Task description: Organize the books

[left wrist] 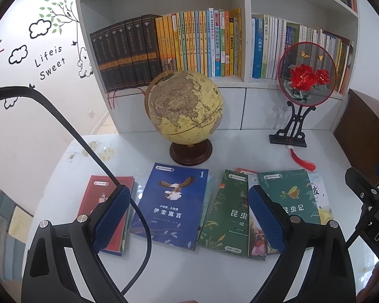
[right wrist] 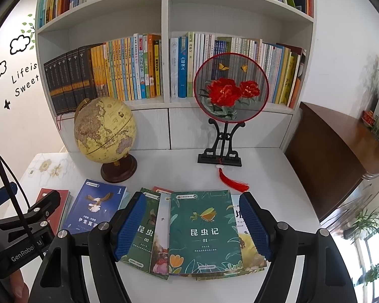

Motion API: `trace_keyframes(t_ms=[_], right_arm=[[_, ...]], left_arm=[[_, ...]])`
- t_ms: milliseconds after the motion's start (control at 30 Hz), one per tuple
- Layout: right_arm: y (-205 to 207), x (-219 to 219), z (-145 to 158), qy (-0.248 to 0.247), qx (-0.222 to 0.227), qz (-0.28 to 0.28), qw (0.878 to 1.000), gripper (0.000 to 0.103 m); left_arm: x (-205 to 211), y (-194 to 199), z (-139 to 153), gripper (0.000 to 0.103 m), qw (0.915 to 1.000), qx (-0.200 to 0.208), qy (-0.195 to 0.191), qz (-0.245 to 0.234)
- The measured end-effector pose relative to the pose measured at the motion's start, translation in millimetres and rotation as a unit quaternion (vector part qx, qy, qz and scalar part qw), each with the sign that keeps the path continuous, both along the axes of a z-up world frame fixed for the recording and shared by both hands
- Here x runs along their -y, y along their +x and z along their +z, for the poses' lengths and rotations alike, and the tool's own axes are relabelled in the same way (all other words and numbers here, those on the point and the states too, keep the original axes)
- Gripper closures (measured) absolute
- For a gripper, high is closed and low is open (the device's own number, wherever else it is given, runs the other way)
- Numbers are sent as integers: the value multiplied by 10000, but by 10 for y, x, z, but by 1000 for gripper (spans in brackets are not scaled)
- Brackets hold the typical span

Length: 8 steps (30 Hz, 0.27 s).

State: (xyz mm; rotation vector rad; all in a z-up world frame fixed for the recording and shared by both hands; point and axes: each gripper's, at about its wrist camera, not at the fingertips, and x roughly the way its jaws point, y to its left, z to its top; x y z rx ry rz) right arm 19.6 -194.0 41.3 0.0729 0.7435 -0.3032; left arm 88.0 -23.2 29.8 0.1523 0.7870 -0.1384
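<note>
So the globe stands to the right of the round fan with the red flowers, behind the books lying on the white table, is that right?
Not quite: the globe stands to the left of the round fan, as the right wrist view shows. Both are behind the books lying on the white table.

Both wrist views look steeply down from nearby, side by side, sharing books (left wrist: 171,207), globe (right wrist: 104,130), shelves (left wrist: 245,38)

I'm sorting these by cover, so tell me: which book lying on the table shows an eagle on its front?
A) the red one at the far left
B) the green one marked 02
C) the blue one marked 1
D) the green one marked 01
C: the blue book carries an eagle with spread wings under a "1" in its corner; it lies in front of the globe, between the red book and the green ones.
</note>
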Motion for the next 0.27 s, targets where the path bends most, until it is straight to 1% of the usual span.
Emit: trace_keyframes(t_ms=[67, 133, 200, 267], right_arm=[[7, 3, -4, -3, -1, 6, 10000, 28], [6, -1, -11, -12, -7, 4, 10000, 28], [9, -11, -27, -60, -33, 2, 10000, 28], [17, -28, -41, -160, -59, -3, 9999, 28]], left_arm=[[-7, 2, -1, 9, 10000, 34, 10, 46], [-13, -10, 8, 9, 9997, 156, 79, 165], [-7, -47, 25, 9, 9987, 394, 225, 233], [-7, -35, 34, 9, 9984, 420, 276, 264]])
